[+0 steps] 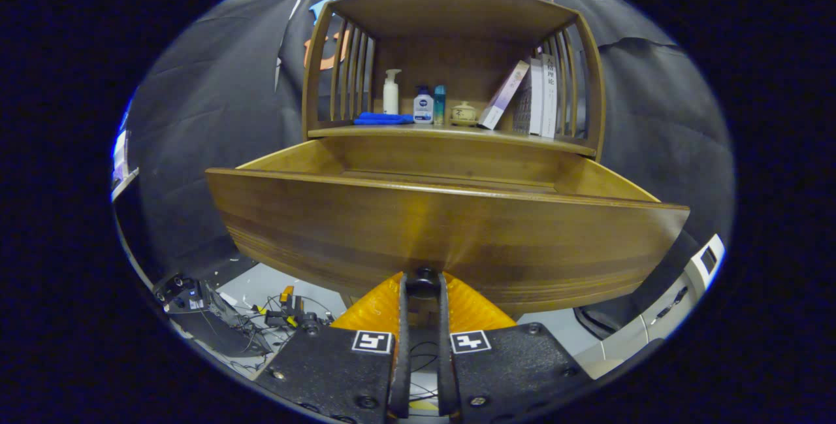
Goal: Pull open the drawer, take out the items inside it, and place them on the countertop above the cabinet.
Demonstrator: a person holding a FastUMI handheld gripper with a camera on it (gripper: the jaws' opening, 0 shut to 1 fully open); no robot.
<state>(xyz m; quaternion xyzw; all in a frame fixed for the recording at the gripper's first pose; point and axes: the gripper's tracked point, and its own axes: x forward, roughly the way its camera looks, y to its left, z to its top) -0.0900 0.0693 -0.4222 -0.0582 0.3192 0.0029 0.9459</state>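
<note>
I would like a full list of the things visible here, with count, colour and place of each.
drawer: 1, brown wood, pulled out just ahead of the claw
knob: 1, dark, on the drawer front, between the fingers
countertop: 1, brown, above the drawer
cloth: 1, blue, countertop left
pump bottle: 1, white, behind the cloth
bottles: 2, white and teal, middle
pot: 1, beige, beside the bottles
books: several, pale, leaning right
claw: 1, shut on the knob

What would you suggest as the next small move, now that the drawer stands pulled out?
Probably open the tool and let go of the knob: its fingers are closed on it, and the drawer already stands well out. Then lift it to look inside, as the front panel hides the contents.
</note>
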